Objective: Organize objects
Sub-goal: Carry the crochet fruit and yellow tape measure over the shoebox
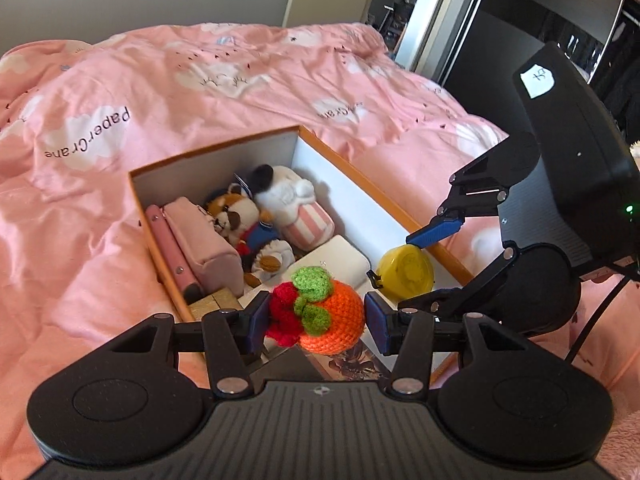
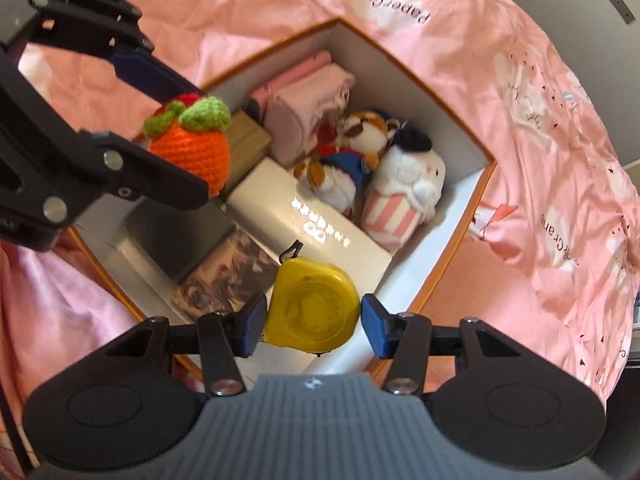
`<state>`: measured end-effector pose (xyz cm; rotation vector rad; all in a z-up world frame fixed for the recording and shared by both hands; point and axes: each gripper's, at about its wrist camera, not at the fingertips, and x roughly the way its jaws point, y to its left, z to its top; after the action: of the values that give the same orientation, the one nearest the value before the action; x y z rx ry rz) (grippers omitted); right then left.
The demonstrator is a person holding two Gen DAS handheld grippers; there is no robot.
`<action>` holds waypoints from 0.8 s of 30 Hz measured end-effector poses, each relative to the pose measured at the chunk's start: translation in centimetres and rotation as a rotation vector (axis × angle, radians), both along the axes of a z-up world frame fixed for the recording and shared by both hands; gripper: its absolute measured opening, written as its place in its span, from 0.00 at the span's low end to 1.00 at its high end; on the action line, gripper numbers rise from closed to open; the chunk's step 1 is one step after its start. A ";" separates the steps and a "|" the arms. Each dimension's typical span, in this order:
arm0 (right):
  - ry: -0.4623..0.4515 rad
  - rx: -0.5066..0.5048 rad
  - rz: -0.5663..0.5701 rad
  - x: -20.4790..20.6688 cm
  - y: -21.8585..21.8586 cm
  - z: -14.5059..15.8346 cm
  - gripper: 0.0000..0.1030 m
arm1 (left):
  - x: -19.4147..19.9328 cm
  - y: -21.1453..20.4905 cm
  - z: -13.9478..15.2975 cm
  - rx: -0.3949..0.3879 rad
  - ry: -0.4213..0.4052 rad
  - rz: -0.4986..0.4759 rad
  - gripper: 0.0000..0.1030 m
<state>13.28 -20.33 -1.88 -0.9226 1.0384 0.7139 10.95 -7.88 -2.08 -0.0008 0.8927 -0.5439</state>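
An orange-rimmed cardboard box [image 1: 384, 196] [image 2: 476, 208] lies open on a pink duvet. My left gripper [image 1: 318, 320] is shut on a crocheted orange fruit [image 1: 328, 312] [image 2: 192, 148] with green leaves and a red part, held over the box's near end. My right gripper [image 2: 314, 320] is shut on a yellow tape measure [image 2: 314, 312] [image 1: 406, 270], held over the box beside its right wall. In the left wrist view the right gripper [image 1: 412, 272] comes in from the right.
Inside the box lie a pink pouch [image 1: 204, 240], a raccoon plush [image 1: 236, 220], a white plush in a striped cup [image 1: 296, 208], a white flat box [image 2: 304, 224], a gold box [image 2: 244, 140] and a dark book [image 2: 224, 276]. The pink duvet [image 1: 200, 92] surrounds the box.
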 end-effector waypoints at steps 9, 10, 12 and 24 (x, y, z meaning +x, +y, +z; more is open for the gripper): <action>0.060 -0.068 0.056 2.3 -0.3 -3.2 0.52 | 2.2 -0.1 -1.7 0.026 0.056 -0.015 0.56; 0.072 -0.081 0.065 2.6 -0.3 -3.6 0.52 | 2.3 -0.1 -1.7 0.030 0.057 -0.020 0.56; 0.088 -0.110 0.086 3.0 -0.2 -4.3 0.52 | 2.5 -0.1 -1.8 0.036 0.058 -0.029 0.56; 0.186 -0.208 0.251 3.5 1.5 -7.0 0.52 | 2.9 -0.5 -2.3 0.044 0.086 -0.029 0.56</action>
<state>16.83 -18.81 -8.90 -1.1981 1.1892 0.9264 13.83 -8.34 -4.41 0.0287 0.9894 -0.5544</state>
